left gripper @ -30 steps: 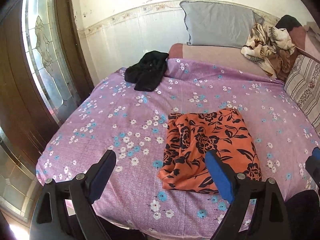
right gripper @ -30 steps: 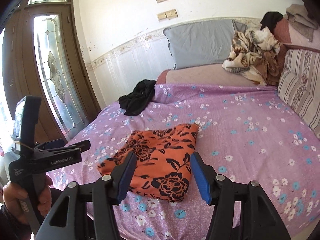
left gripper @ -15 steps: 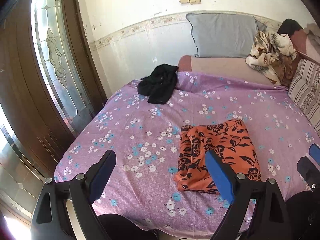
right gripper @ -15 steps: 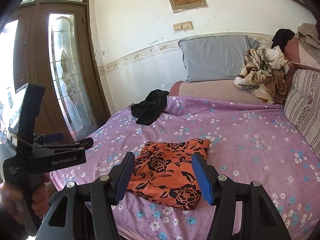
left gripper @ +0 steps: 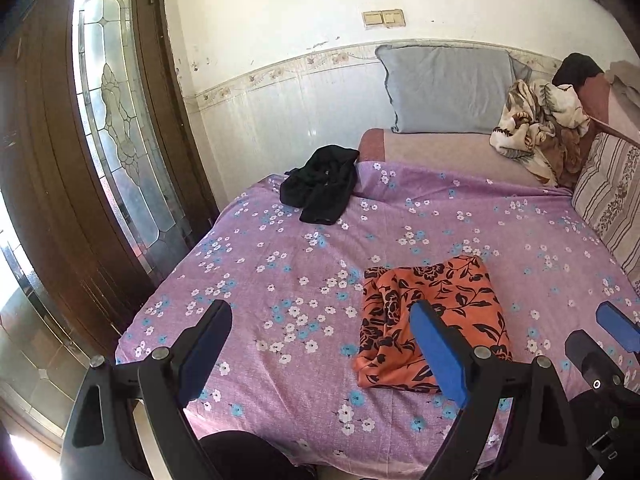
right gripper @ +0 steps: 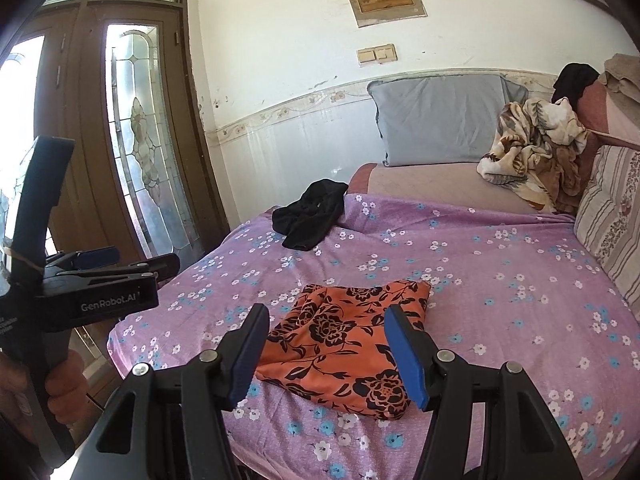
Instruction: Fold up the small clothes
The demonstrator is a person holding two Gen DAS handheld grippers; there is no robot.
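Observation:
A folded orange garment with black flowers (left gripper: 434,316) lies near the front edge of the purple floral bed (left gripper: 288,264); it also shows in the right wrist view (right gripper: 344,344). A crumpled black garment (left gripper: 320,184) lies at the bed's far left corner, also in the right wrist view (right gripper: 310,214). My left gripper (left gripper: 320,344) is open and empty, held back from the bed's front edge. My right gripper (right gripper: 324,352) is open and empty, in front of the orange garment and apart from it.
A grey pillow (left gripper: 448,88) leans on the wall at the back. A brown and cream blanket (left gripper: 540,128) is heaped at the back right. A striped cushion (left gripper: 612,196) lines the right side. A wooden door with glass panes (left gripper: 116,140) stands at the left.
Both grippers have drawn back and risen away from the bed, so the orange garment looks smaller and farther. Both stay open and empty. The garments have not moved.

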